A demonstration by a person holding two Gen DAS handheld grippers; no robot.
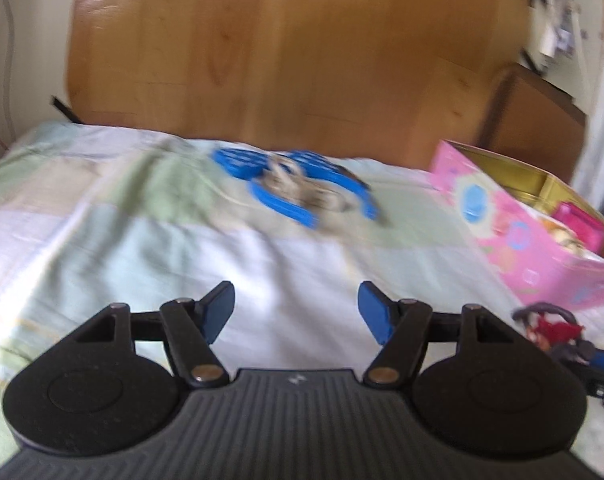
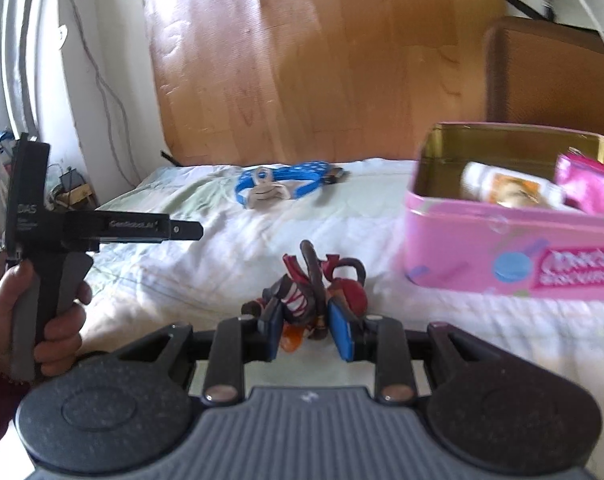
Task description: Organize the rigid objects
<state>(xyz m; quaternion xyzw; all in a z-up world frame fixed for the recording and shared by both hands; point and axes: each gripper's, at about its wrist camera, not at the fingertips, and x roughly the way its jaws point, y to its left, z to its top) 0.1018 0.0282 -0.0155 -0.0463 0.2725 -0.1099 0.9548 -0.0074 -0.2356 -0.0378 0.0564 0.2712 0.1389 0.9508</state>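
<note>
My right gripper [image 2: 308, 330] is shut on a red and dark brown toy figure [image 2: 318, 284], held just above the bedspread; the toy also shows at the right edge of the left wrist view [image 1: 550, 326]. My left gripper [image 1: 296, 310] is open and empty above the bed, and shows at the left of the right wrist view [image 2: 102, 228]. A blue toy with a grey piece on it [image 1: 298, 188] lies further back on the bed [image 2: 282, 186]. An open pink tin [image 2: 502, 252] stands to the right [image 1: 534, 232].
The tin holds a white bottle [image 2: 510, 190] and a pink packet [image 2: 590, 188]. A wooden headboard [image 1: 282, 48] rises behind the bed. A brown bedside cabinet [image 2: 550, 76] stands at the right. Cables hang along the wall at the left [image 2: 102, 92].
</note>
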